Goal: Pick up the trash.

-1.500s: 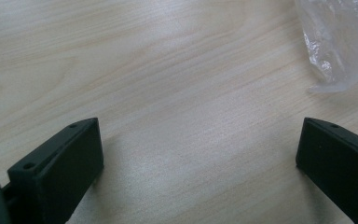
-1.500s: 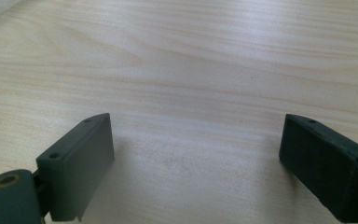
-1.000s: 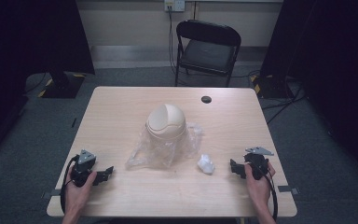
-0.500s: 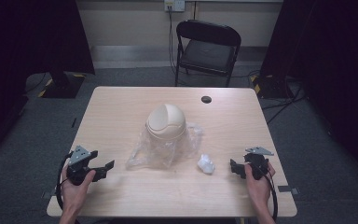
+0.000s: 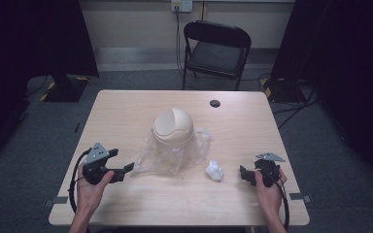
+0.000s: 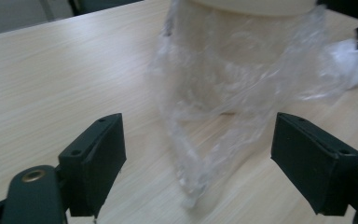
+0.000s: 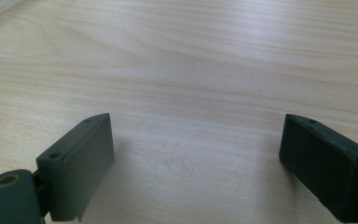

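Our left gripper (image 5: 126, 170) gapes just beside the bag (image 5: 167, 155) under the bin (image 5: 173, 127) at mid-desk (image 5: 126, 111); our right gripper (image 5: 243, 174) gapes too, near the wad (image 5: 214, 170).

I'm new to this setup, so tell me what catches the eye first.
A beige domed bin stands mid-table, sitting in a crumpled clear plastic bag. The open left tongs point at the bag's near edge, and a small white wad lies between the bin and the right tongs.
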`<action>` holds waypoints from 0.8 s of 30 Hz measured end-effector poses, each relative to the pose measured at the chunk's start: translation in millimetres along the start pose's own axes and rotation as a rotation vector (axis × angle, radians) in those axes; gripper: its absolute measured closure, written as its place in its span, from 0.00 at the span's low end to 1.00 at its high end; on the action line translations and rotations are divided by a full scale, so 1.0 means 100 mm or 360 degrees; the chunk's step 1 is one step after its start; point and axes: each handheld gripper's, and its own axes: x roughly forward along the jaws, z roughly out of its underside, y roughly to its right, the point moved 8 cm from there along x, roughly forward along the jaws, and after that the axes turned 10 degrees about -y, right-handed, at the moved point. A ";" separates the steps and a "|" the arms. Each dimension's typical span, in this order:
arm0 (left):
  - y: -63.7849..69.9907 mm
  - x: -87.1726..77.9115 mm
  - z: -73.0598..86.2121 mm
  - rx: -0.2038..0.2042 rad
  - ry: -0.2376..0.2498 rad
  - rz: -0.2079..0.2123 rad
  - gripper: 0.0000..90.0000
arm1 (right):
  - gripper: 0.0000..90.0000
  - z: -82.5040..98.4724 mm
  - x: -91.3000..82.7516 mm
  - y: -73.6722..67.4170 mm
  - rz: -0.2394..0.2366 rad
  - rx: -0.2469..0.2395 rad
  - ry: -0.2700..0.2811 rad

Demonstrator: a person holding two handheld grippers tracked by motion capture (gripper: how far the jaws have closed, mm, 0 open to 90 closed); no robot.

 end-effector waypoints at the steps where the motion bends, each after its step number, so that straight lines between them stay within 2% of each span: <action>1: 0.01 0.01 -0.04 0.0025 -0.0002 0.0006 0.20 | 0.10 0.00 0.00 0.00 0.0000 0.0000 0.0000; 4: 0.06 0.05 -0.15 0.0043 0.0024 0.0034 0.20 | 0.10 0.00 0.00 0.00 0.0000 0.0000 0.0000; 7: 0.14 0.07 -0.30 0.0110 0.0041 0.0056 0.20 | 0.10 0.00 0.00 0.00 0.0000 0.0000 0.0000; 9: 0.17 0.07 -0.34 0.0119 0.0044 0.0075 0.20 | 0.10 0.00 0.00 0.00 0.0000 0.0000 0.0000; 14: 0.26 0.12 -0.52 0.0195 0.0041 0.0113 0.19 | 0.10 0.00 0.00 0.00 0.0000 -0.0001 0.0000; 16: 0.29 0.15 -0.59 0.0204 0.0054 0.0133 0.19 | 0.10 0.00 0.00 0.00 0.0000 -0.0001 0.0000; 20: 0.33 0.22 -0.72 0.0158 0.0077 0.0247 0.19 | 0.10 0.00 0.00 0.00 0.0000 0.0000 0.0000; 22: 0.32 0.26 -0.75 0.0166 0.0070 0.0216 0.19 | 0.10 0.00 0.00 0.00 -0.0001 0.0000 0.0000; 24: 0.33 0.30 -0.79 0.0147 0.0089 0.0248 0.19 | 0.10 0.00 0.00 0.00 -0.0001 0.0000 0.0000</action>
